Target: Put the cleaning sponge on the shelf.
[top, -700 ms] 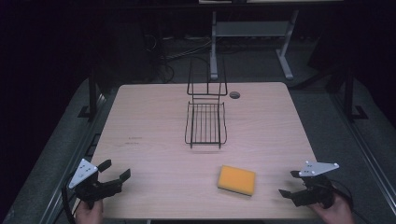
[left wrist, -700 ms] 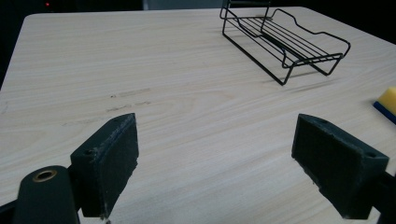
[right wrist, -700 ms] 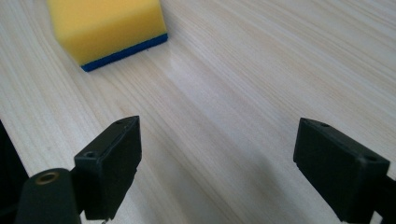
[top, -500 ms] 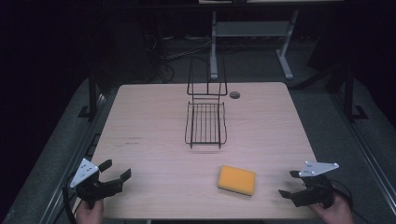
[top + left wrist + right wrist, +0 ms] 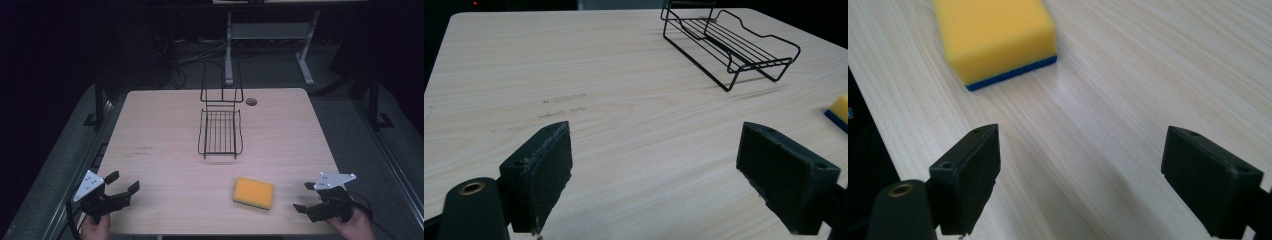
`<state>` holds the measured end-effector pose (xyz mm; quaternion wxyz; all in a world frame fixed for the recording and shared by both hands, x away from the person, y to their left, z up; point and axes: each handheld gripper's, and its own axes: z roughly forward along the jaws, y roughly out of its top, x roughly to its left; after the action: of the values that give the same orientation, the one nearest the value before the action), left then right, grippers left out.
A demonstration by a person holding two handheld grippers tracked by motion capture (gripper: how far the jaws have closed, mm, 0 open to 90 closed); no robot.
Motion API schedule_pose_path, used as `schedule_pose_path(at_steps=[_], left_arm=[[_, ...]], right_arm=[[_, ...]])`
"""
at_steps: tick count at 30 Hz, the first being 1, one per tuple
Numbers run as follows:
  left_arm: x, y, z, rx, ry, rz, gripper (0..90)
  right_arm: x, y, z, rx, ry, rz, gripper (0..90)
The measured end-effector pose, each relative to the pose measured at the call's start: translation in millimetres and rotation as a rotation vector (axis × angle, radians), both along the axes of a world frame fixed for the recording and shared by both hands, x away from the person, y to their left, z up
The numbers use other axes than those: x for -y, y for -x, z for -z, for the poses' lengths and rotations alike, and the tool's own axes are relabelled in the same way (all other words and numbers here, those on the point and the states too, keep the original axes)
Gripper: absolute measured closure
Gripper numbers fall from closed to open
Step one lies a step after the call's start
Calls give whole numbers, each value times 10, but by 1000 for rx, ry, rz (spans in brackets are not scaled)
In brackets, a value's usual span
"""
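Item 1, right gripper [image 5: 306,199]: near-right table edge, jaws spread wide, nothing between them. Same seen in right gripper view [image 5: 1080,182], w/ bare wood between the pads.

Item 2, left gripper [image 5: 121,183]: near-left edge, jaws likewise spread, nothing held. Confirmed in left gripper view [image 5: 654,180]. No contact w/ any object.

Item 3, sponge [image 5: 253,193]: yellow top, blue base, lying flat on the table [image 5: 165,125], just left of the right gripper, apart from it. In right gripper view [image 5: 995,37] it is seen ahead and left of the jaw line, not between the pads.

Item 4, wire rack [image 5: 220,132]: black, mid-table, well beyond the sponge, upright back section toward far edge. Nothing is seen in it.

Change vs. 0.7 s and 0.5 s ago: none worth logging; both grippers, sponge, rack are found approx. where they were. Judged: work not yet begun, approx. 0 steps done. Likely next: right gripper to be swung left over the sponge and closed on it.
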<state>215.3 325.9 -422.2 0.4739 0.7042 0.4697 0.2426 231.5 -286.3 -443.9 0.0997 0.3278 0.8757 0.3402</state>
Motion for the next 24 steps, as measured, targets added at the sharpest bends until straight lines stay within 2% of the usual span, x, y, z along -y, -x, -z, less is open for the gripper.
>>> schedule_pose_path(at_steps=[11,24], left_arm=[[3,0,4,1,0,-4,140],[-7,10,-1,2,-2,-8,140]], right_arm=[[-122,-29,-36,3,13,-42,157],[-261,-95,-92,-15,44,-104,156]])
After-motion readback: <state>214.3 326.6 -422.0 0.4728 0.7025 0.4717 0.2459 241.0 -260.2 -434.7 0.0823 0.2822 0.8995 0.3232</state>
